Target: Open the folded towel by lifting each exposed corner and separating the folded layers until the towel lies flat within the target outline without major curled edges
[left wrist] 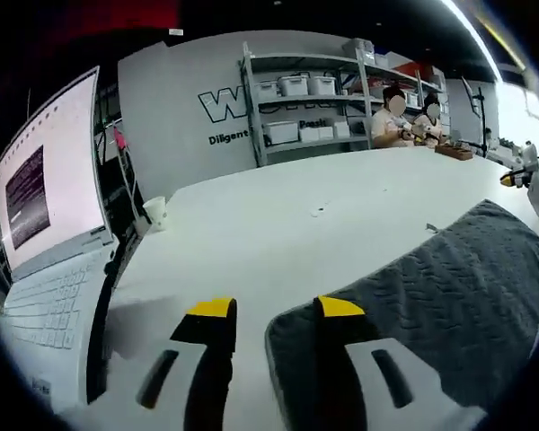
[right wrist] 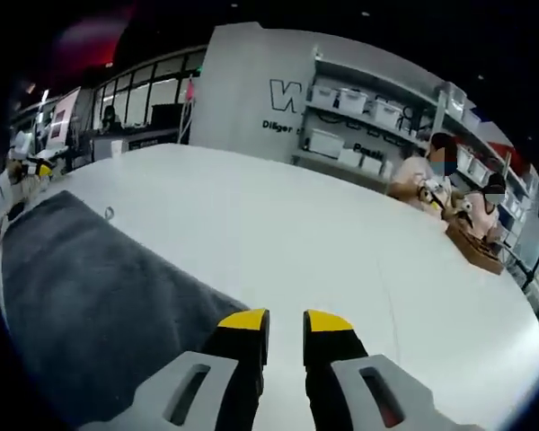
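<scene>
we hold both grippers, left gripper (left wrist: 275, 310) and right gripper (right wrist: 285, 316), slightly parted and empty at opposite corners of the grey towel (left wrist: 449, 287); next, at five o'clock, we smooth its edges flat.

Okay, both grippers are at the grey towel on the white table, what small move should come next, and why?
Probably close the left gripper on the dark grey textured towel: its open jaws already straddle the near corner. The right gripper sits beside the towel's edge on the white table, gripping nothing.

One towel (left wrist: 449, 296), one laptop (left wrist: 49, 260)
</scene>
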A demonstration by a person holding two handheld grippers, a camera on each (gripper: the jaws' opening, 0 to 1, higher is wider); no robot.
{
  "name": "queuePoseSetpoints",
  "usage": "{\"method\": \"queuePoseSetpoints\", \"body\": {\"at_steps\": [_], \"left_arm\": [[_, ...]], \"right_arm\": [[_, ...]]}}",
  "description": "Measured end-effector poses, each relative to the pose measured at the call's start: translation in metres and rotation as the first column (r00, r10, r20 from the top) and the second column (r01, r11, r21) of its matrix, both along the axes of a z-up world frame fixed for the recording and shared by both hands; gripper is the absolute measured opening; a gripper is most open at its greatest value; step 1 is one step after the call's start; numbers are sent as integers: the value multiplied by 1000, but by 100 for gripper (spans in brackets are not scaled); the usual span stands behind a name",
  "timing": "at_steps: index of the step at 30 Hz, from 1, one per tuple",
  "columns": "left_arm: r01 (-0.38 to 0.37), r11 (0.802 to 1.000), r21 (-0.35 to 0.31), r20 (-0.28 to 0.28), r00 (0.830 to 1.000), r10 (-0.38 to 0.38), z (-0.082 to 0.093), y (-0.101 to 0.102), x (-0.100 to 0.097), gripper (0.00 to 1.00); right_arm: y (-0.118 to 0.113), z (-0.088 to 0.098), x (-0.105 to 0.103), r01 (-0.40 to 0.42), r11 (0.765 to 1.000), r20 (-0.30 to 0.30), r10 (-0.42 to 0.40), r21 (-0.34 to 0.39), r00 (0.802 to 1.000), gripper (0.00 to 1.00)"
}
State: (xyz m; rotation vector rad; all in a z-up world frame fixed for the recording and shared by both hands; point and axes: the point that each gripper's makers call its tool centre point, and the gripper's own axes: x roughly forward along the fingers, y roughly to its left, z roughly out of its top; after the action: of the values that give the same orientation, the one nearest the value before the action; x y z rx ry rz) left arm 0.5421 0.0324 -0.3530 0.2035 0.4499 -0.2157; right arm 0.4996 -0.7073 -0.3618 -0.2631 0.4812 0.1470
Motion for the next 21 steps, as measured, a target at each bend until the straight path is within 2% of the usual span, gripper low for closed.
{"method": "queuePoseSetpoints", "body": {"at_steps": [5, 7, 12, 13, 17, 21], "left_arm": [[-18, 999, 28, -44, 999, 19, -22, 6, 15, 26], [-22, 994, 105, -80, 996, 31, -34, 13, 18, 25], [-21, 995, 97, -117, 993, 33, -52, 13, 23, 25], [-17, 995, 96, -143, 989, 31, -61, 13, 24, 25], [-12, 990, 140, -150, 988, 33, -68, 14, 26, 22], [2, 991, 133, -160, 987, 20, -73, 12, 28, 18]], "right_arm": [[2, -8, 11, -11, 1000, -15, 11, -17, 1000, 8], [1, -12, 16, -19, 1000, -22, 18, -16, 1000, 8], [6, -21, 18, -28, 999, -41, 27, -22, 999, 7], [7, -25, 20, -28, 999, -49, 28, -17, 998, 7], [6, -31, 20, -30, 1000, -69, 29, -9, 997, 6], [13, -32, 18, -38, 999, -66, 40, 26, 997, 5]]}}
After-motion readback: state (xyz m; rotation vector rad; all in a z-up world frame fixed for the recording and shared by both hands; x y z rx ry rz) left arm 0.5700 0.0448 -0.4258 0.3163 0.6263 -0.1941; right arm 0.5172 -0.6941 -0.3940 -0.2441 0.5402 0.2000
